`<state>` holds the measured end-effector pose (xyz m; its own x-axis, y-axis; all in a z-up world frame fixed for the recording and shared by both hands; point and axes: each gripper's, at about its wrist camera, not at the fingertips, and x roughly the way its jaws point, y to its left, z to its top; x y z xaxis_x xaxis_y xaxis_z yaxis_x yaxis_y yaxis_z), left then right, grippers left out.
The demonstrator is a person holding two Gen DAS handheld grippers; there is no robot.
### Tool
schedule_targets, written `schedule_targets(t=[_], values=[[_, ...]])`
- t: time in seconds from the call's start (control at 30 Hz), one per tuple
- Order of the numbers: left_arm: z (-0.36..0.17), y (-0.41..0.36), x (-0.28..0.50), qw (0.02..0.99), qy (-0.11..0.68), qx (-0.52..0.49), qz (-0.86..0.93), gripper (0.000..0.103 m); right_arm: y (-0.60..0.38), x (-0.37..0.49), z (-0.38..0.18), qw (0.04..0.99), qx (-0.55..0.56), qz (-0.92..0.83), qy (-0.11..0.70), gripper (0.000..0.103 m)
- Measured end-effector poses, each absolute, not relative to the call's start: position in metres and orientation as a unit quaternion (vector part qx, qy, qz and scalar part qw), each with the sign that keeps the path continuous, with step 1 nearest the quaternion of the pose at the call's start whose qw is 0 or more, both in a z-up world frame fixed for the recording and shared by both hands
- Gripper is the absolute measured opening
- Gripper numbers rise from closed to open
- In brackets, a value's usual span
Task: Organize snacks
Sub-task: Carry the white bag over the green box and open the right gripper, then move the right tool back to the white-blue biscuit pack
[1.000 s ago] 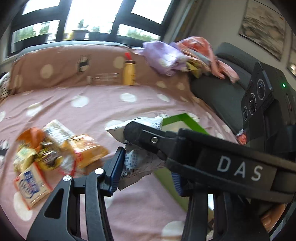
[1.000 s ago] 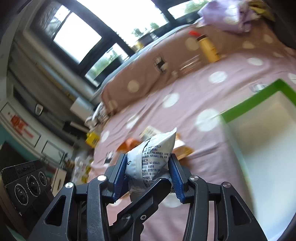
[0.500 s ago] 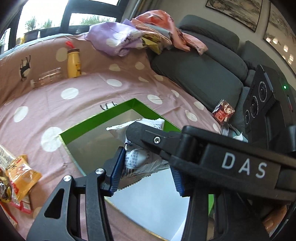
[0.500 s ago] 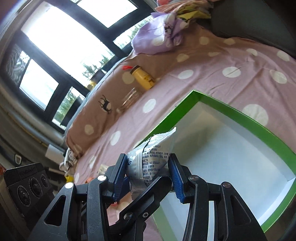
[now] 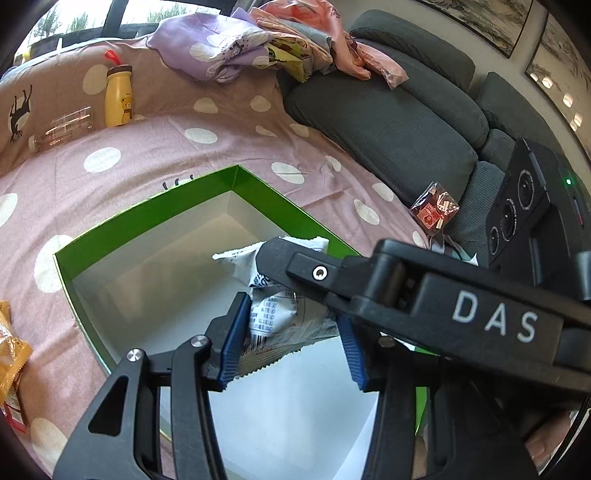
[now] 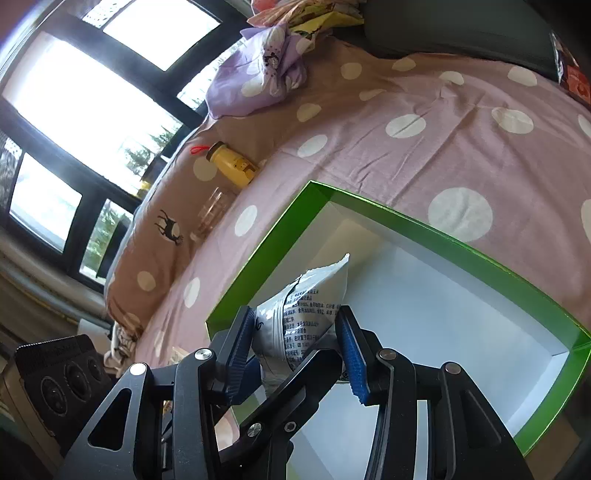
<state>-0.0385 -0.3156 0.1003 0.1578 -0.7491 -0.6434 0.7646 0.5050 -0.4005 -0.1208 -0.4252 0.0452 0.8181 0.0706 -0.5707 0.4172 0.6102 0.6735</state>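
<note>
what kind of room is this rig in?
Likely a home living room: a grey sofa beside a surface under a polka-dot sheet, a pile of clothes, big windows, framed pictures.

Bright daylight from the blown-out windows (image 6: 85, 92), sharp focus, strong fisheye bending and dark vignetted corners.

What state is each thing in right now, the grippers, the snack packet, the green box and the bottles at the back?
Left gripper: shut on white snack packet.
Right gripper: shut on white snack packet.
White snack packet: sealed, held above the box.
Green box: open, nothing inside.
Yellow bottle: upright, capped.
Clear bottle: lying on its side.
</note>
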Motion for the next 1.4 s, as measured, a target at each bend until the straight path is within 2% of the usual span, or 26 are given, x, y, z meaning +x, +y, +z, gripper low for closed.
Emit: schedule_targets(t=[0.2, 0.3, 0.37, 0.4, 0.5, 0.57, 0.63, 0.9, 1.1, 1.4], values=[[0.093, -0.316, -0.037, 0.756, 0.428, 0.001, -0.496, 0.047, -0.427, -0.120, 0.039, 0.844, 0.437, -0.111, 0.292, 0.049], [0.094, -0.311, -0.038, 0.762, 0.427, 0.009, -0.486, 0.051, -0.428, -0.119, 0.038, 0.839, 0.438, -0.124, 0.297, 0.049], [0.098, -0.301, -0.038, 0.769, 0.418, -0.003, -0.484, 0.066, -0.428, -0.121, 0.040, 0.843, 0.430, -0.141, 0.292, 0.049], [0.101, -0.295, -0.038, 0.769, 0.416, -0.011, -0.485, 0.067, -0.427, -0.122, 0.041, 0.844, 0.427, -0.149, 0.290, 0.049], [0.113, -0.273, -0.040, 0.777, 0.405, -0.023, -0.481, 0.070, -0.426, -0.123, 0.044, 0.844, 0.423, -0.167, 0.284, 0.060], [0.120, -0.258, -0.042, 0.790, 0.395, -0.024, -0.468, 0.077, -0.424, -0.122, 0.044, 0.844, 0.413, -0.188, 0.286, 0.072], [0.127, -0.237, -0.045, 0.803, 0.388, -0.026, -0.451, 0.078, -0.420, -0.117, 0.044, 0.843, 0.397, -0.208, 0.296, 0.075], [0.132, -0.141, -0.052, 0.860, 0.390, -0.053, -0.325, 0.079, -0.398, -0.094, 0.038, 0.840, 0.341, -0.252, 0.337, 0.075], [0.116, -0.081, -0.048, 0.876, 0.395, -0.102, -0.258, 0.085, -0.385, -0.081, 0.027, 0.835, 0.310, -0.268, 0.368, 0.075], [0.107, -0.046, -0.040, 0.873, 0.403, -0.141, -0.236, 0.085, -0.368, -0.074, 0.027, 0.838, 0.292, -0.254, 0.384, 0.075]])
